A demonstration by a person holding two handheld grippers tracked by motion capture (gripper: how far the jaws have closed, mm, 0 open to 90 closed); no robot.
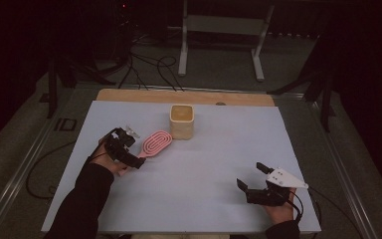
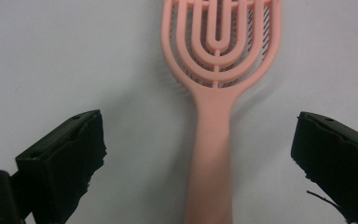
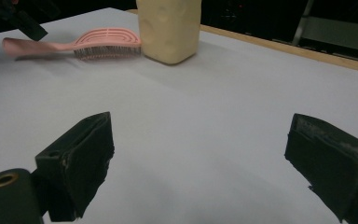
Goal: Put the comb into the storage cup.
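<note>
**Open jaws straddle the pink brush handle**

The left gripper (image 2: 198, 154) has its two black jaws spread wide, one on either side of the handle of the pink plastic hairbrush (image 2: 216, 93) — neither pad touches it, and pale table shows between each jaw and the handle. The brush lies flat on the white table sheet (image 1: 204, 164), its looped, slotted head pointing away from the gripper and its bristles facing down.

From above, the left gripper (image 1: 129, 149) sits at the near-left of the sheet, held by a hand in a dark sleeve, with the brush (image 1: 155, 142) running diagonally from it toward the far right. The brush head ends just beside a cream-coloured, squarish open-topped container (image 1: 182, 121) standing upright near the far middle of the sheet.

The right gripper (image 1: 251, 180) rests well apart at the near-right corner — its jaws also stand wide open, holding nothing, and they face the brush (image 3: 74, 45) and container (image 3: 169, 29) across bare sheet.
</note>
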